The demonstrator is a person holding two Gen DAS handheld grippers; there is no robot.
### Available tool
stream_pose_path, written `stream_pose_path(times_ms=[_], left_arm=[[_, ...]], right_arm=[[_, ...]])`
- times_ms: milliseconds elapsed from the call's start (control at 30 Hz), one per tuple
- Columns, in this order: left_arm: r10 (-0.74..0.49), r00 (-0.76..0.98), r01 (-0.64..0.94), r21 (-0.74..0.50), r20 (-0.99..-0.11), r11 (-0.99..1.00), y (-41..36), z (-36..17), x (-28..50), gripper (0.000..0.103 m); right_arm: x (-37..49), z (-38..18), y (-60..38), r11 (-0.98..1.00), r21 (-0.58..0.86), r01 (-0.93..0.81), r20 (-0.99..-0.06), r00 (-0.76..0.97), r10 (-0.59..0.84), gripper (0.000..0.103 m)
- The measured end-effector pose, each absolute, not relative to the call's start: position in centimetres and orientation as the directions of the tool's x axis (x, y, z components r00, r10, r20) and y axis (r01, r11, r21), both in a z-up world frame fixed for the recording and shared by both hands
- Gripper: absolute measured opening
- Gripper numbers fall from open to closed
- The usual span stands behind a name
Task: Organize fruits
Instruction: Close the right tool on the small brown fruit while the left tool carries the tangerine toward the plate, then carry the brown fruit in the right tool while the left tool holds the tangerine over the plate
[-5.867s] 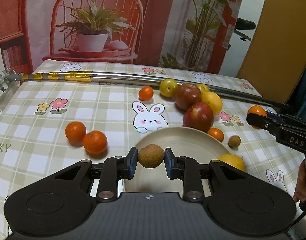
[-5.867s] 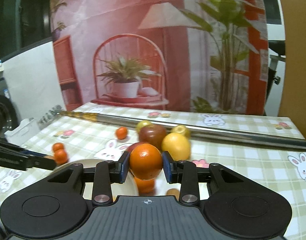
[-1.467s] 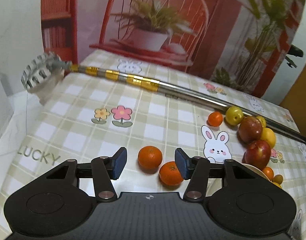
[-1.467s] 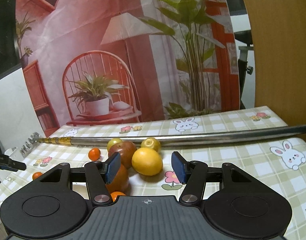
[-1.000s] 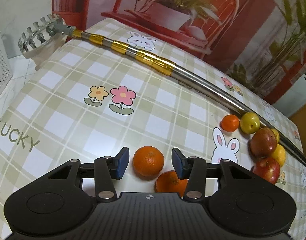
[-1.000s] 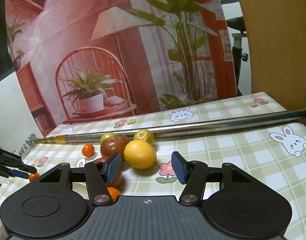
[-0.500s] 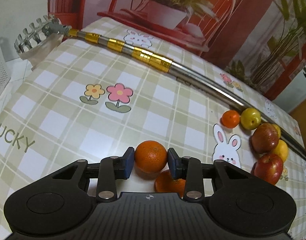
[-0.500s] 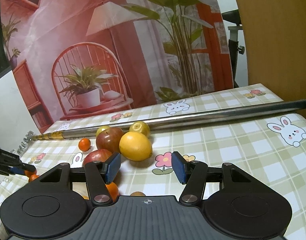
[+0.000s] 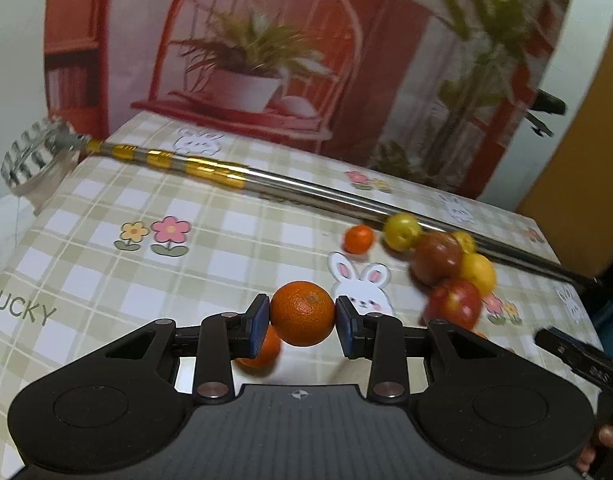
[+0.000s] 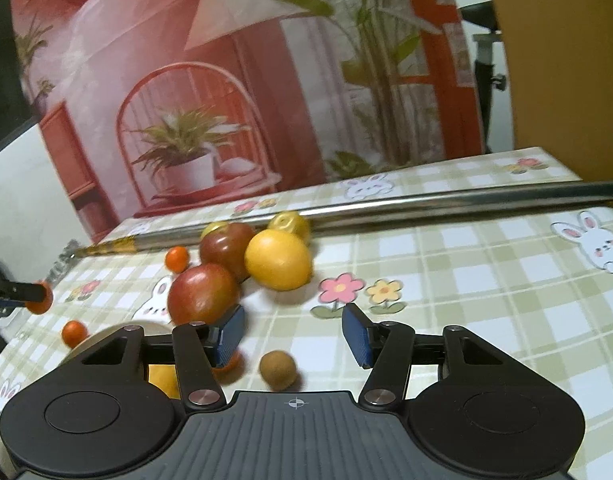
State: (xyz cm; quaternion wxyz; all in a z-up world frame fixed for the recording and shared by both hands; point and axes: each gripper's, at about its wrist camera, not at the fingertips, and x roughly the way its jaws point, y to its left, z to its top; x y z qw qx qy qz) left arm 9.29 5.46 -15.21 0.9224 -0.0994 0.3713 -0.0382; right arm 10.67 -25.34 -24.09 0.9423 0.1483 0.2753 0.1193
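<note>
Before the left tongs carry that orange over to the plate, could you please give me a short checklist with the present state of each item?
1. Orange gripped between both pads of the left tongs: ok.
2. Orange lifted off the table: ok, it hangs above the second orange.
3. Right tongs free: ok, open and holding nothing.
4. Room on the plate: cannot tell, only its rim shows.
5. Path clear of the red apple and the right tongs: cannot tell; both sit beside the route.
6. Small brown fruit out of the way: ok, it lies on the cloth beside the plate.
</note>
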Motion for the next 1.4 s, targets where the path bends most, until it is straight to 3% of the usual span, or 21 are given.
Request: stream_pose_path(times_ms=[200, 367, 633, 900, 1400], left_arm=[[-0.168, 0.732, 0.047, -0.198, -0.66, 0.979, 3.7, -15.5, 7.8, 0.038], [-0.195, 0.723, 0.061, -0.22, -0.662, 0.974, 3.4, -16.1, 7.5, 0.038], [-0.191, 0.724, 0.082, -0.191, -0.663, 0.978, 2.8, -16.3, 7.0, 0.038], [-0.199, 0.713, 0.101, -0.181, -0.673, 0.978, 2.2, -17.1, 6.5, 0.038], [-0.191, 0.698, 0.12, -0.15, -0.69, 0.981, 1.3, -18.0, 6.0, 0.038]], right_arm=[[11.1, -24.7, -23.7, 0.932, 0.305, -0.196, -0.519, 0.787, 0.335, 0.045], [10.4, -24.8, -21.1, 0.946, 0.185, -0.267, -0.533, 0.782, 0.325, 0.044], [10.6, -24.8, -21.1, 0.949, 0.184, -0.257, -0.531, 0.787, 0.316, 0.044], [10.8, -25.4, -21.4, 0.949, 0.194, -0.247, -0.531, 0.787, 0.313, 0.034], [11.2, -26.3, -22.2, 0.962, 0.211, -0.174, -0.57, 0.778, 0.266, 0.028]])
